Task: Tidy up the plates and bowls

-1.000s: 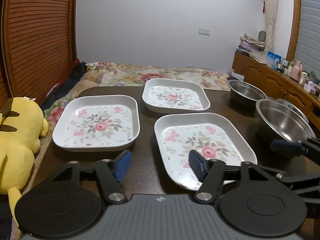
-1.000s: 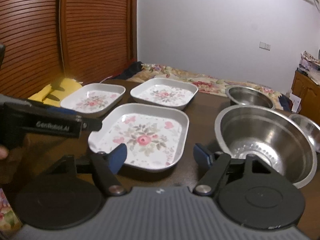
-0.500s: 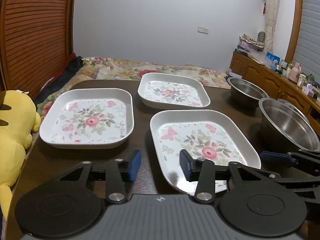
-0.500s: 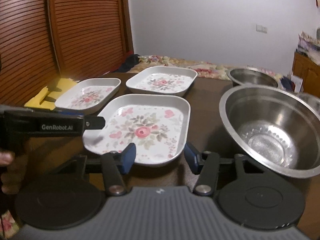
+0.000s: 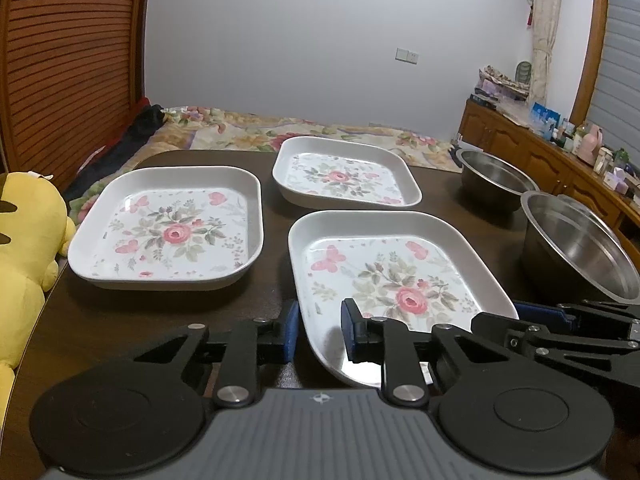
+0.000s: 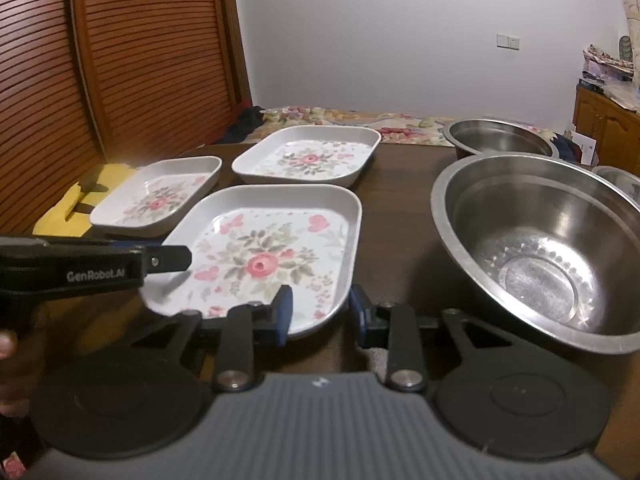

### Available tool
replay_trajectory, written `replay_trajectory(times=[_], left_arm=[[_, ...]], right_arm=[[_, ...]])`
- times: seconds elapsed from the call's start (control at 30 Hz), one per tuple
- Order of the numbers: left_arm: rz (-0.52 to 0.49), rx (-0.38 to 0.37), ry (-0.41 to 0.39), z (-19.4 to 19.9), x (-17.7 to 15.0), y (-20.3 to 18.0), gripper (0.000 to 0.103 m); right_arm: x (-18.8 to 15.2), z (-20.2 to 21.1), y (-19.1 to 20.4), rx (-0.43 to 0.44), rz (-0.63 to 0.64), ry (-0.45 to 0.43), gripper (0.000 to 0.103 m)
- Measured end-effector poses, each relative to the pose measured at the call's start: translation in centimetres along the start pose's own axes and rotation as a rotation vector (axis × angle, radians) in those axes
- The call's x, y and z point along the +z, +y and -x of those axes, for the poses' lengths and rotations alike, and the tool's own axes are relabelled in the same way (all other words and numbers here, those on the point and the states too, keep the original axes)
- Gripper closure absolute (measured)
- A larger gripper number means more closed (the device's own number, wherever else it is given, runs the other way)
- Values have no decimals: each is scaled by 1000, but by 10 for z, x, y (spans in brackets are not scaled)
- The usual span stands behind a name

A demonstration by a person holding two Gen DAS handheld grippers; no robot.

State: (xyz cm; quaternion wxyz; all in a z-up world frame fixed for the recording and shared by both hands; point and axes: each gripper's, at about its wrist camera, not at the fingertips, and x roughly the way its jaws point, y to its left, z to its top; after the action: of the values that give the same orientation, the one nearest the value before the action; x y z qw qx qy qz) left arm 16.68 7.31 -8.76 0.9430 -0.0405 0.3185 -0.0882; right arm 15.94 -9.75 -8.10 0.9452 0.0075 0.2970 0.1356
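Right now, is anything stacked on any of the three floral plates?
No: in the left wrist view the near plate, left plate and far plate each lie separately, holding nothing.

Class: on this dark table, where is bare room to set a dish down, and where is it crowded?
Free: the dark wooden table in front of the left floral white square plate, and the strip between the nearest floral plate and the large steel bowl. Crowded: the narrow gaps between plates.

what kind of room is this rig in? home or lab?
Likely a home bedroom: a bed with a floral bedspread lies behind the dark table, a yellow plush toy sits beside it, and a cluttered wooden dresser lines the wall.
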Motion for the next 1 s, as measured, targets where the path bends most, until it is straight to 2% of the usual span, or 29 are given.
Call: replay_trajectory(times=[0.3,0.6,0.83,1.0], left_arm=[[-5,6,-15,12,-4,3,81],[-13,-5,-30,41,-14,2,81],[-22,-22,-23,63,-32,-3,81],[-51,-3,-14,74,-45,-12,81]], right_arm=[[-3,6,-9,70,-26,0,77],[-10,37,-9,128,-18,-23,78],[-26,56,-11,179,-18,12,78],[-36,67,-11,204,-31,31,78]])
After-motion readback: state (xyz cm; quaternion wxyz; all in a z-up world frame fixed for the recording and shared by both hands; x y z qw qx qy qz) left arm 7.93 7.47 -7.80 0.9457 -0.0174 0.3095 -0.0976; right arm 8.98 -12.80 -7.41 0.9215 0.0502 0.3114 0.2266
